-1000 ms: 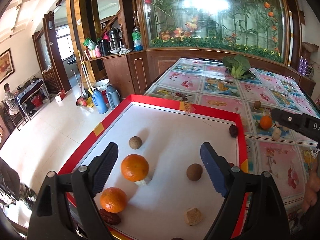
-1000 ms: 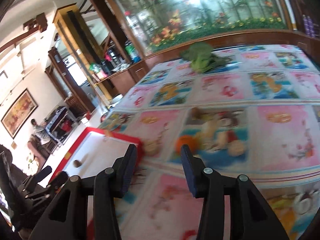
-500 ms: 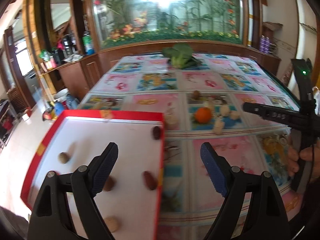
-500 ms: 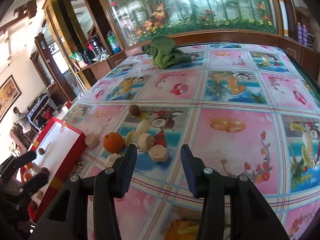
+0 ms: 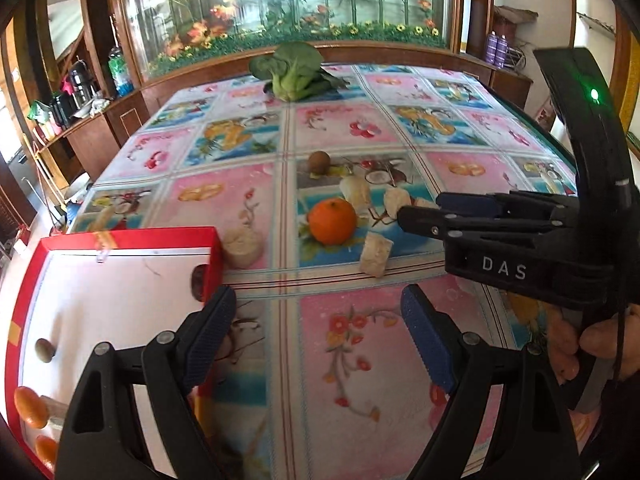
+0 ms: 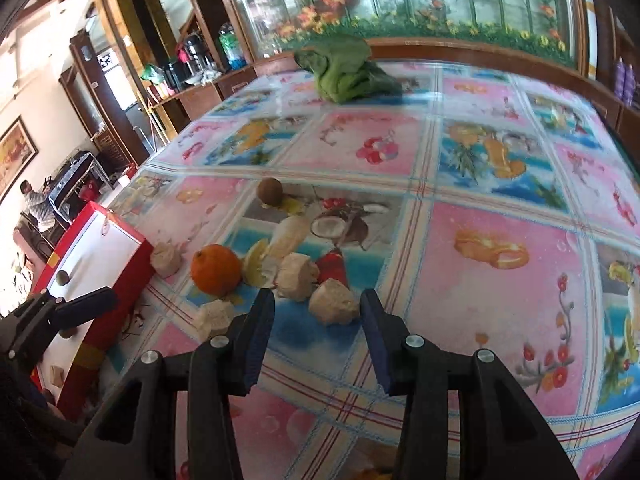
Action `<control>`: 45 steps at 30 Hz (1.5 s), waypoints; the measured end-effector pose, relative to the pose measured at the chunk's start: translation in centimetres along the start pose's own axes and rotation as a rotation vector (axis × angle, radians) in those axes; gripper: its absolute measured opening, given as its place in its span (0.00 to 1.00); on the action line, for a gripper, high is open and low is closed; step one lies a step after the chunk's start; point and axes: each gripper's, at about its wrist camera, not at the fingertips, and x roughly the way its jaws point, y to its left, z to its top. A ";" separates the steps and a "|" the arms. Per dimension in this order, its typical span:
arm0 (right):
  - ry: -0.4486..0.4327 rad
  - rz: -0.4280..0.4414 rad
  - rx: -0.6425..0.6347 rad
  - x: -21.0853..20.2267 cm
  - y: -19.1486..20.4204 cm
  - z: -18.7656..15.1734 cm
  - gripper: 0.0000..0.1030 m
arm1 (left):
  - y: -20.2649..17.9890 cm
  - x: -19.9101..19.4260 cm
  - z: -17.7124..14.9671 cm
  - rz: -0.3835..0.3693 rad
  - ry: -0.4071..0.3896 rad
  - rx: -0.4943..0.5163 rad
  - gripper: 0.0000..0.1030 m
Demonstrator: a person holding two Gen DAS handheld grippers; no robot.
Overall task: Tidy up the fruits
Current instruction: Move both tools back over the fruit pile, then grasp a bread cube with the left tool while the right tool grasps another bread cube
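Note:
An orange (image 5: 332, 221) (image 6: 216, 269) lies on the fruit-print tablecloth among several pale peeled chunks (image 5: 376, 254) (image 6: 332, 306) and a brown kiwi (image 5: 319, 160) (image 6: 269, 191). A red-rimmed white tray (image 5: 120, 238) (image 6: 132, 258) at the left holds oranges (image 5: 30, 407), a kiwi (image 5: 45, 350) and a dark fruit (image 5: 198, 278). My left gripper (image 5: 316, 336) is open and empty over the cloth beside the tray's corner. My right gripper (image 6: 316, 332) is open and empty, just short of a pale chunk; it also shows in the left wrist view (image 5: 420, 216).
A green leafy vegetable (image 5: 294, 70) (image 6: 346, 70) lies at the table's far end before a wooden ledge and glass panel. A sideboard with bottles (image 6: 192, 60) stands left. Floor drops off beyond the tray; a person sits far left (image 6: 36, 204).
My left gripper has swung right from over the tray to the cloth beside it. My right gripper has moved in closer to the orange and the pale chunks.

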 end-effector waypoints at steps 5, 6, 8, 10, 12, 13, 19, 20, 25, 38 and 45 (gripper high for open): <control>0.008 -0.017 -0.020 0.2 -0.2 0.3 0.23 | -0.9 1.2 0.7 -0.024 0.013 0.017 0.82; 0.009 -0.017 -0.029 0.1 -0.2 0.3 0.23 | -1.1 1.5 0.8 -0.028 0.017 0.023 0.80; 0.014 -0.025 -0.042 0.1 -0.1 0.2 0.23 | -1.4 2.2 1.1 -0.028 0.030 0.031 0.73; 0.019 -0.024 -0.037 -0.1 -0.3 0.3 0.23 | -1.5 2.9 1.2 -0.041 0.046 0.030 0.57; 0.016 -0.024 -0.022 -0.2 -0.7 0.4 0.23 | -1.6 3.5 1.4 -0.057 0.065 0.025 0.51; 0.014 -0.021 -0.012 -0.3 -0.9 0.5 0.23 | -1.6 3.7 1.4 -0.065 0.070 0.019 0.49; -0.013 -0.017 0.024 -0.9 -1.5 0.7 0.23 | -2.7 4.1 1.7 -0.104 0.065 0.036 0.27; -0.014 -0.018 0.025 -0.9 -1.5 0.7 0.23 | -2.7 4.2 1.8 -0.103 0.064 0.032 0.24; -0.040 -0.023 0.043 -1.2 -1.9 0.8 0.23 | -2.7 3.7 1.7 -0.098 0.048 0.006 0.20; -0.139 -0.055 0.109 -2.4 -3.7 0.7 0.23 | 1.6 -5.8 -1.3 -0.031 -0.124 -0.072 0.20; -0.181 0.015 0.199 -4.0 -2.0 0.1 0.23 | 9.2 -11.6 -4.6 0.085 -0.211 -0.182 0.20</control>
